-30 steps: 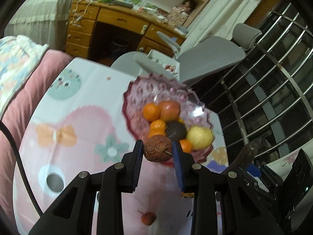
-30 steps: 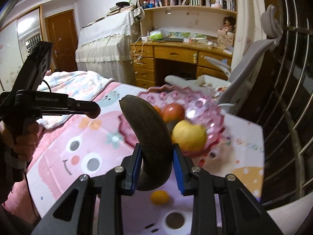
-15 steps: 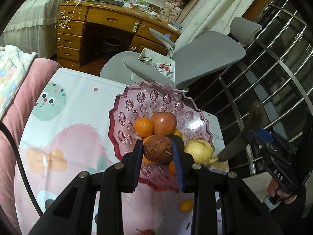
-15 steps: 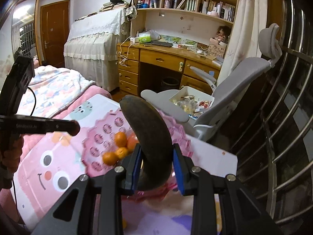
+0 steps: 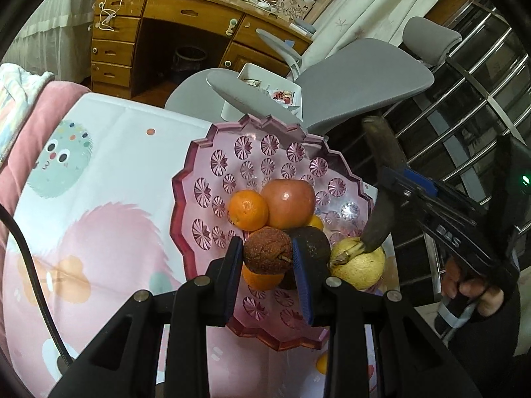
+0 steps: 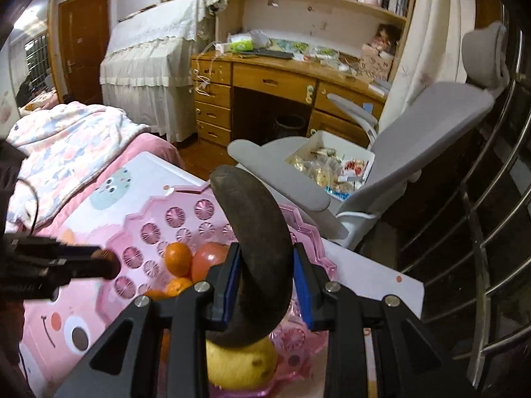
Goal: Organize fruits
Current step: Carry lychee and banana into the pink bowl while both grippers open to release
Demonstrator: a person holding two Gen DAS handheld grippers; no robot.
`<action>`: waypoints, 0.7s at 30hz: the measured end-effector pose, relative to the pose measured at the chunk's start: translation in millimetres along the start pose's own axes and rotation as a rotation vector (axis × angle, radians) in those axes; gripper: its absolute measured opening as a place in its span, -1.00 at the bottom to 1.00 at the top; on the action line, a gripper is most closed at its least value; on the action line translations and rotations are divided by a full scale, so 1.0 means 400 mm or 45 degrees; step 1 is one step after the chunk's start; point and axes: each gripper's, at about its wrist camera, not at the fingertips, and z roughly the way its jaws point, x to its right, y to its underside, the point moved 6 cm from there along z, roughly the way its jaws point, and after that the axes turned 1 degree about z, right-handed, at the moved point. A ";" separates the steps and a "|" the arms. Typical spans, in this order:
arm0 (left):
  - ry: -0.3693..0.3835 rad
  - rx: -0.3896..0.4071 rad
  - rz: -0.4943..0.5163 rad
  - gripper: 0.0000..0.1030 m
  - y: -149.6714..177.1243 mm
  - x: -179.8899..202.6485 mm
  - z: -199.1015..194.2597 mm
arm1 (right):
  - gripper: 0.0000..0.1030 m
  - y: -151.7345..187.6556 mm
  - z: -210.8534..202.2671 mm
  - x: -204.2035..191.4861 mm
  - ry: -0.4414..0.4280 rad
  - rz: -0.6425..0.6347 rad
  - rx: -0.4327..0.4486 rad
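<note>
1. Both grippers have closed in on the pink cut-glass bowl (image 5: 212, 165) since a second ago; it now fills the middle of each wrist view, where before it lay farther off on the cartoon-print tablecloth (image 5: 109, 172).
2. The left gripper (image 5: 267, 258) is clamped on a wrinkled brown fruit (image 5: 267, 254), held over the near side of the bowl, above the pile.
3. The right gripper (image 6: 264, 285) grips a blackened banana (image 6: 259, 248) across its middle; in the left wrist view the banana's lower tip touches the yellow pear (image 5: 360, 265) lying at the bowl's right side.
4. In the bowl sit a red apple (image 5: 288, 203), an orange (image 5: 247, 208) touching it, a dark round fruit (image 5: 313, 243) and more small oranges beneath.
5. One small orange fruit (image 5: 321, 363) lies on the cloth just outside the bowl's near rim.
6. A grey office chair (image 6: 428, 126) stands behind the table.
</note>
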 end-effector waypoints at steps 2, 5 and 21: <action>0.000 -0.004 -0.007 -0.45 0.002 -0.003 0.010 | -0.41 0.002 0.040 0.007 0.000 0.026 -0.028; -0.011 -0.018 -0.020 -0.45 0.004 -0.009 0.026 | -0.41 0.014 0.086 0.010 0.007 0.028 -0.067; -0.041 -0.012 -0.057 -0.01 0.014 -0.019 0.010 | -0.28 0.037 0.147 0.024 -0.001 0.148 -0.146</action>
